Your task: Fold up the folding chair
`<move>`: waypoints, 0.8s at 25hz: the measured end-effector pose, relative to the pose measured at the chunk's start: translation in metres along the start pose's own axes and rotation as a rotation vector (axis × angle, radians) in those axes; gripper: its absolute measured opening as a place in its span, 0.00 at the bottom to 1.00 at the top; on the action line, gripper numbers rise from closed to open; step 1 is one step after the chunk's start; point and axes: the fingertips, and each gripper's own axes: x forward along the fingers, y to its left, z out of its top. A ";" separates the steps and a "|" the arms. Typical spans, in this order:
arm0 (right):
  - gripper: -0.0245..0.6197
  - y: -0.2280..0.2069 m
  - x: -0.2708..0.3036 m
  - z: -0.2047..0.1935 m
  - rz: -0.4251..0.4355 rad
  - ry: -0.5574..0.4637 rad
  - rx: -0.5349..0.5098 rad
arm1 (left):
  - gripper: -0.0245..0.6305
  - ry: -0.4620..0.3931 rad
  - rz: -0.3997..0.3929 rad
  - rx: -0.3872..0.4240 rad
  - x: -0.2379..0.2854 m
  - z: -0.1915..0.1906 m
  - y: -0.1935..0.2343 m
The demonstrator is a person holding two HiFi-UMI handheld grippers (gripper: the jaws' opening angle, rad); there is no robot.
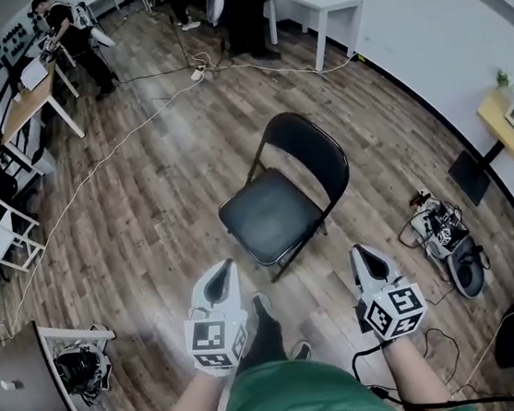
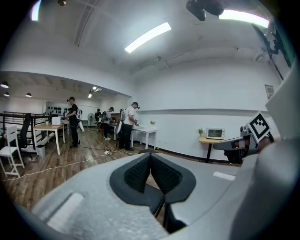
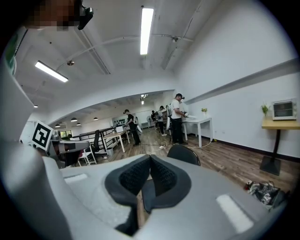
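A black folding chair (image 1: 279,197) stands unfolded on the wood floor, its seat toward me and its curved backrest (image 1: 311,150) behind. My left gripper (image 1: 221,274) hangs shut and empty just short of the seat's front left corner. My right gripper (image 1: 366,259) is shut and empty to the right of the chair's front leg. In the left gripper view the left gripper (image 2: 150,157) shows its pads pressed together, with a bit of the chair's dark frame below. In the right gripper view the chair's backrest (image 3: 183,153) peeks over the right gripper (image 3: 150,158).
A tangle of cables and gear (image 1: 446,232) lies on the floor at right. White tables (image 1: 320,1) with people stand at the back. A desk (image 1: 25,98) and office chairs line the left. A cable (image 1: 86,179) runs across the floor. My leg and shoe (image 1: 263,334) are between the grippers.
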 end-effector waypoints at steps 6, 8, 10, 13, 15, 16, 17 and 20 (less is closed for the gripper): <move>0.04 -0.021 0.054 0.017 -0.067 0.031 -0.031 | 0.06 0.022 -0.023 -0.058 0.064 -0.010 0.045; 0.04 -0.026 0.077 0.023 -0.084 0.044 -0.034 | 0.06 0.025 -0.033 -0.073 0.089 -0.009 0.062; 0.04 -0.027 0.099 0.026 -0.096 0.059 -0.037 | 0.06 0.035 -0.041 -0.091 0.113 -0.012 0.082; 0.04 -0.026 0.133 0.029 -0.106 0.088 -0.042 | 0.06 0.043 -0.048 -0.123 0.147 -0.015 0.113; 0.04 -0.025 0.154 0.032 -0.112 0.108 -0.047 | 0.06 0.049 -0.051 -0.137 0.167 -0.017 0.131; 0.04 -0.026 0.162 0.033 -0.116 0.117 -0.049 | 0.06 0.053 -0.052 -0.145 0.175 -0.019 0.139; 0.04 -0.027 0.169 0.034 -0.122 0.124 -0.051 | 0.06 0.058 -0.053 -0.154 0.182 -0.023 0.145; 0.04 -0.030 0.185 0.036 -0.144 0.143 -0.058 | 0.06 0.076 -0.055 -0.186 0.198 -0.035 0.162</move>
